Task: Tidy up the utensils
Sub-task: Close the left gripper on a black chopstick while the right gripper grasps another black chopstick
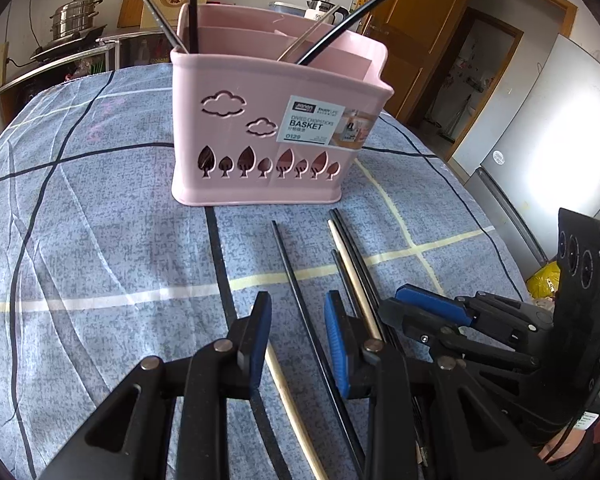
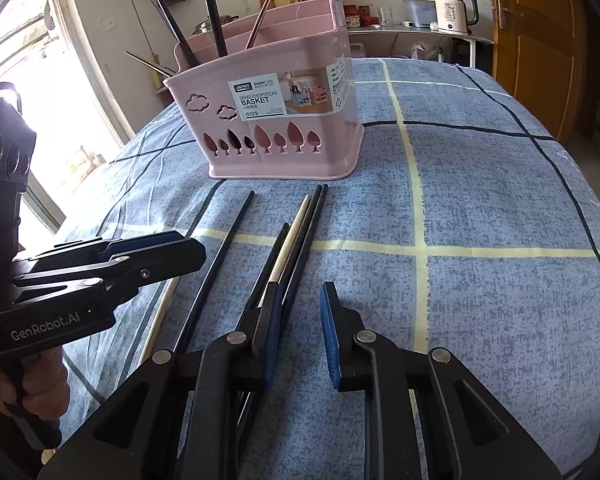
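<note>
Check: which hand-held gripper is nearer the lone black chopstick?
Left. The left hand-held gripper straddles the lone black chopstick; the right hand-held gripper sits over cloth beyond the chopstick bundle.

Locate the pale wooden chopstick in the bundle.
In the right wrist view the pale wooden chopstick lies on the blue cloth among black chopsticks, just before the pink basket, its near end behind the right tongs' left finger.

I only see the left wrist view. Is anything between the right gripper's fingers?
Observer: No. The right gripper is open over bare blue cloth; the chopstick bundle lies beside one finger, outside the gap.
Operator: What's holding the left gripper?
Observer: A hand wraps its handle, below the left gripper.
Operator: What lies beyond that gripper?
Observer: A bright window, past the table's edge.
</note>
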